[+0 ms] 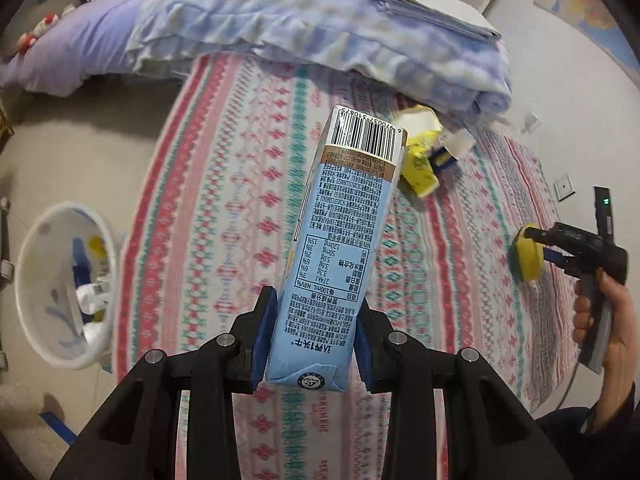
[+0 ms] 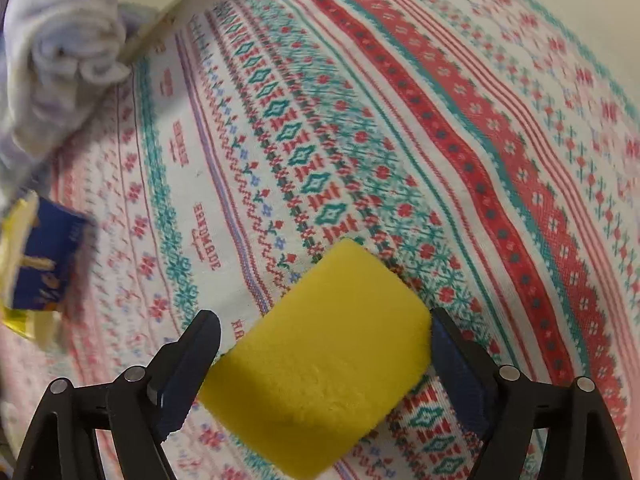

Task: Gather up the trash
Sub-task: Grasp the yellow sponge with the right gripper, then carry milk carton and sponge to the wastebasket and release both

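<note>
My left gripper (image 1: 316,340) is shut on a light blue drink carton (image 1: 340,232) with a barcode at its far end, held above the patterned bedspread (image 1: 224,184). My right gripper (image 2: 324,356) is shut on a yellow sponge (image 2: 320,364) just above the bedspread (image 2: 440,120); it also shows in the left wrist view (image 1: 556,248) at the right, with the sponge (image 1: 526,256). A yellow and blue wrapper (image 1: 424,152) lies on the bed beyond the carton, and shows blurred at the left of the right wrist view (image 2: 40,264). A white trash bin (image 1: 44,304) holding rubbish stands on the floor to the left.
A folded blue and white quilt (image 1: 304,20) lies across the far side of the bed and shows in the right wrist view (image 2: 56,52). A lilac pillow (image 1: 72,52) is at far left. The floor (image 1: 72,148) lies left of the bed. A wall with sockets (image 1: 564,188) is at right.
</note>
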`<state>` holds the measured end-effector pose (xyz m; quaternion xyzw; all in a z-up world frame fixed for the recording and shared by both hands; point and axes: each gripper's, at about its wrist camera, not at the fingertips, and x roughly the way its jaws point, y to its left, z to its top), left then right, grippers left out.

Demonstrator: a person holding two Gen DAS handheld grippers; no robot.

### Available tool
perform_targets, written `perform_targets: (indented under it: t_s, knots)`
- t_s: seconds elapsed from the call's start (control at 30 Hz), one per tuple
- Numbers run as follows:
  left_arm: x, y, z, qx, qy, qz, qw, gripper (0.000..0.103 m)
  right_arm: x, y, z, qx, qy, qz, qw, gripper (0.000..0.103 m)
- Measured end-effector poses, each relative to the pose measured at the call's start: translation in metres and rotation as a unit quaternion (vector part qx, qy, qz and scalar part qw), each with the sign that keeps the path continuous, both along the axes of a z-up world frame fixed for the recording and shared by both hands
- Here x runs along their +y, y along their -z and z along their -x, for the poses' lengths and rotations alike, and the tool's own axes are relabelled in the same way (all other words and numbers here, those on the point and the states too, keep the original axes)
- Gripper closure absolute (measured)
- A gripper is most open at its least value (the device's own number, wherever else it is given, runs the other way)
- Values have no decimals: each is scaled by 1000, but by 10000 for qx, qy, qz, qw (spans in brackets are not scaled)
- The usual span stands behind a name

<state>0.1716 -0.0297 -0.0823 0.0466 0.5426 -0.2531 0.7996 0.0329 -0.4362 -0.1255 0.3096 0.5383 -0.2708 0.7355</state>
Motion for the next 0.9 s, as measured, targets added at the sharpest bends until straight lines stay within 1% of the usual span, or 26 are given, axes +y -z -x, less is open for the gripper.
perform_targets:
  t_s: [0.03, 0.07, 0.13, 0.17, 0.23, 0.37, 0.53, 0.67, 0.8, 0.9]
  knots:
    - [4, -2, 0, -58, -26, 18, 10000, 65, 4, -2, -2, -33, -87, 36, 10000, 32]
    - [7, -3, 0, -65, -46, 59, 10000, 65, 9, -6, -3, -160, -175, -7, 9997, 37]
    - [16, -4, -3, 2, -112, 212, 9997, 65, 20, -13, -6, -465, -370, -260, 9979, 42]
    - [20, -5, -4, 25, -140, 259, 9996, 65, 27, -16, -8, -507, -455, -208, 9975, 45]
    - [28, -7, -7, -3, -180, 303, 9994, 65, 41, -25, -12, -579, -626, -24, 9964, 46]
    - [46, -9, -14, 35, -319, 397, 9987, 65, 76, -39, -20, -898, -1041, -49, 9905, 46]
    - [77, -5, -24, 117, -597, 414, 9973, 65, 139, -42, -45, -1087, -1688, -42, 9796, 46]
    - [116, -1, -37, 133, -1132, 342, 9929, 65, 180, -38, -61, -1149, -2127, -20, 9703, 46]
    - [162, 7, -51, 139, -1775, 96, 9840, 65, 211, -33, -75, -1268, -2468, -21, 9607, 46]
    - [189, 18, -59, 235, -2026, 6, 9790, 65, 237, -32, -84, -1337, -2744, 4, 9523, 46]
